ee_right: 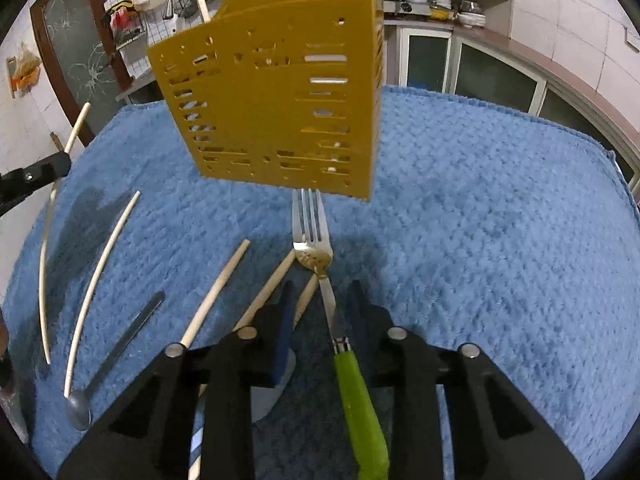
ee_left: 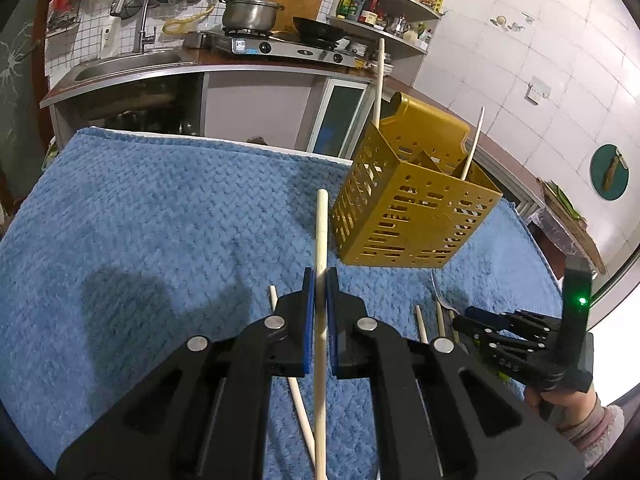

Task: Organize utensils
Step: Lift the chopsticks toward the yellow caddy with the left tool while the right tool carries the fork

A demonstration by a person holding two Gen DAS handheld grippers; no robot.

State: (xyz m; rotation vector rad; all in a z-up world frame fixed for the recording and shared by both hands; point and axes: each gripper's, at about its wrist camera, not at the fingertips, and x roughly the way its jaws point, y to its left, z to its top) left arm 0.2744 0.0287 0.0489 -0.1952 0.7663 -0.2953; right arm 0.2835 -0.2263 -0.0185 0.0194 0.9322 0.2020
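Left wrist view: the left gripper point(ee_left: 319, 280) is clenched on a pale chopstick point(ee_left: 321, 240), which runs straight up between the blue pads and out past the tips. A second chopstick point(ee_left: 298, 400) lies on the blue towel point(ee_left: 160, 208) under the gripper, slanting off to the left. The yellow utensil holder point(ee_left: 412, 208) stands on the towel ahead and to the right, tilted in this lens. Two chopsticks stick up out of it, one at its far left corner point(ee_left: 379, 80), one in a right-hand compartment point(ee_left: 474, 144). The right gripper point(ee_left: 476, 322) shows at the right edge, held by a hand point(ee_left: 568, 404) in a pink fuzzy sleeve. From here I cannot tell how its jaws stand.

Right wrist view: the right gripper point(ee_right: 320, 296) hangs low over the towel with jaws apart, gripping nothing. A fork point(ee_right: 316, 248) with a green handle lies between the fingers, tines toward the holder; the pads do not press on it. More chopsticks lie to the left on the towel, and a metal spoon point(ee_right: 104, 376) lies beside them, bowl nearest the camera. The holder stands just beyond the fork's tines.
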